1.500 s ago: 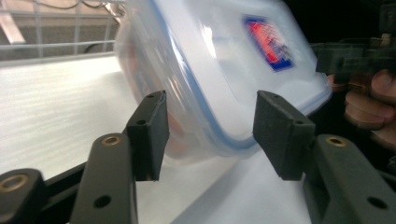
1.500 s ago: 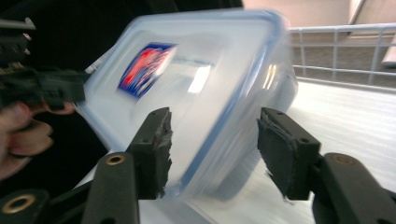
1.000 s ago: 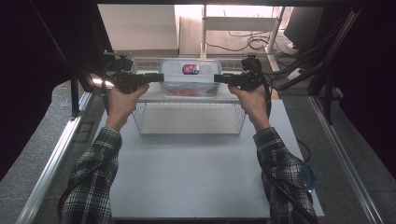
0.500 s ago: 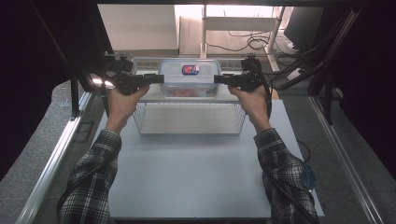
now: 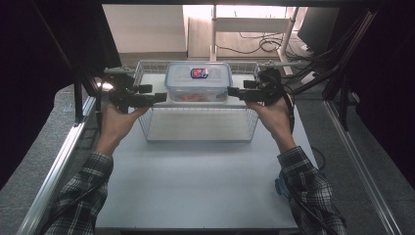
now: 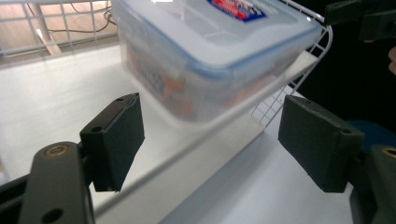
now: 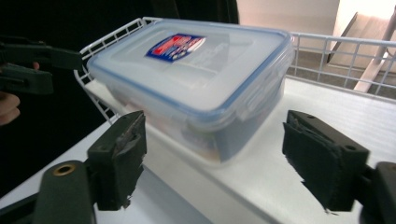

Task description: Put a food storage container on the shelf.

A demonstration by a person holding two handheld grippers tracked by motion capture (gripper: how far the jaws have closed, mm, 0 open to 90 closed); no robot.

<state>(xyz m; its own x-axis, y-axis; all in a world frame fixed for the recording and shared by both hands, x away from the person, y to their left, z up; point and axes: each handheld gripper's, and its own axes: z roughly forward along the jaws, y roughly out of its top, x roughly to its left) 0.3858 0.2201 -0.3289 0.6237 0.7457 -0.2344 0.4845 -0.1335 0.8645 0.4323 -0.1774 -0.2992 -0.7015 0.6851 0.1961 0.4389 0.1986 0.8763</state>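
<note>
A clear plastic lidded container (image 5: 198,81) with a blue seal and a red-blue label rests on a white ledge at the far side of a white wire basket (image 5: 198,128). My left gripper (image 5: 159,97) is just off the container's left end, my right gripper (image 5: 232,91) just off its right end. Both point inward at it. In the left gripper view the container (image 6: 210,51) lies beyond the open left gripper (image 6: 212,140). The right gripper view shows the container (image 7: 196,79) ahead of the open right gripper (image 7: 215,163). Both sets of jaws have just been opening, with nothing between the pads.
The basket stands on a white tabletop (image 5: 195,191). A metal rail (image 5: 58,161) runs along the table's left edge. Black frame struts (image 5: 342,83) rise at both sides. White furniture legs and cables (image 5: 254,39) lie behind the basket. A blue object (image 5: 281,186) lies by the right sleeve.
Both grippers were closed on the container's ends. They have opened, let go and drawn outward to either side, leaving the container on the basket ledge.
</note>
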